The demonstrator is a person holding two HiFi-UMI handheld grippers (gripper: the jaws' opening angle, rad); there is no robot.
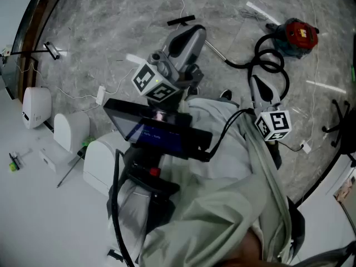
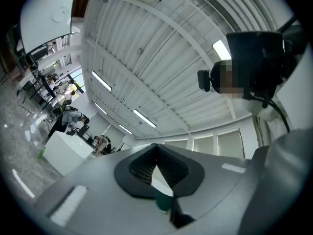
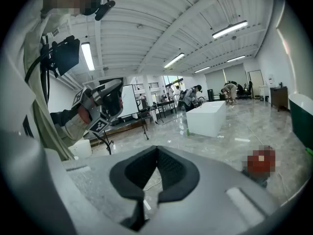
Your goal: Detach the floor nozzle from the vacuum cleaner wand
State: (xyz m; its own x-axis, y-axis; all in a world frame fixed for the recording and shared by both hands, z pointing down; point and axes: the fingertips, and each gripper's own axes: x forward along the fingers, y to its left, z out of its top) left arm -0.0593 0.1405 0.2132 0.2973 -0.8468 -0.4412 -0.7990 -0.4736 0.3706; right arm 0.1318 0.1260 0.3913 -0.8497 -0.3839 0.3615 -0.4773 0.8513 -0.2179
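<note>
In the head view the red vacuum cleaner body (image 1: 297,35) lies on the marble floor at the upper right, and its black hose (image 1: 268,60) loops toward me. A thin metal wand (image 1: 217,52) runs out from the hose end. Farther off lies a short black bar (image 1: 181,21); I cannot tell whether it is the nozzle. My left gripper (image 1: 194,32) is held up, shut and empty, and its own view shows only the ceiling past the shut left gripper (image 2: 157,153). My right gripper (image 1: 257,81) hangs above the hose, also shut and empty. The right gripper (image 3: 157,155) points across the floor, with the vacuum cleaner (image 3: 260,163) low at the right.
White appliances (image 1: 72,129) stand by the wall at the left. A chair base (image 1: 339,121) is at the right edge. A white block (image 3: 208,116) and several people stand far across the hall. A dark screen (image 1: 156,129) is mounted at my chest.
</note>
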